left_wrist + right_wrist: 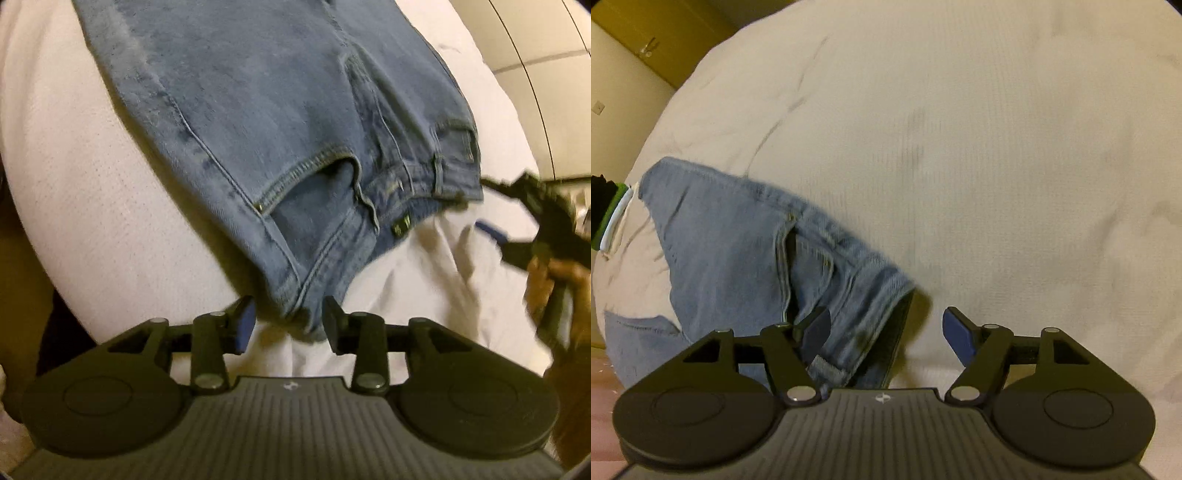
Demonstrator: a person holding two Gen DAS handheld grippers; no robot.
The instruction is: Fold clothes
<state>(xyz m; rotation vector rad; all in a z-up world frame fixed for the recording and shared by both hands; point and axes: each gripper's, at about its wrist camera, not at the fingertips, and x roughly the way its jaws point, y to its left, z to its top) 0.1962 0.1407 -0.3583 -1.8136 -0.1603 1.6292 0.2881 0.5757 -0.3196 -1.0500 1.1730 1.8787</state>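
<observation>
- Left gripper (289, 322): jaws wide, holding nothing, straddling the near corner of the jeans (258, 129) at the waistband; denim edge between the fingers, contact not clear.
- Jeans spread flat on the white bedding (92, 177), waist end near, legs running away.
- Right gripper (886, 334): jaws wide, holding nothing, set over the waistband's other corner, denim (738, 251) reaching under the left finger.
- Likely next: pinch both waistband corners, deep enough to catch all layers, level and together, avoiding the sheet beneath.

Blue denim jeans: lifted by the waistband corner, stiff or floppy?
Blue denim jeans probably drape, since the waistband already sags and creases. Thick seams suggest some weight. On the soft white bedsheet they would likely drag and bunch.
</observation>
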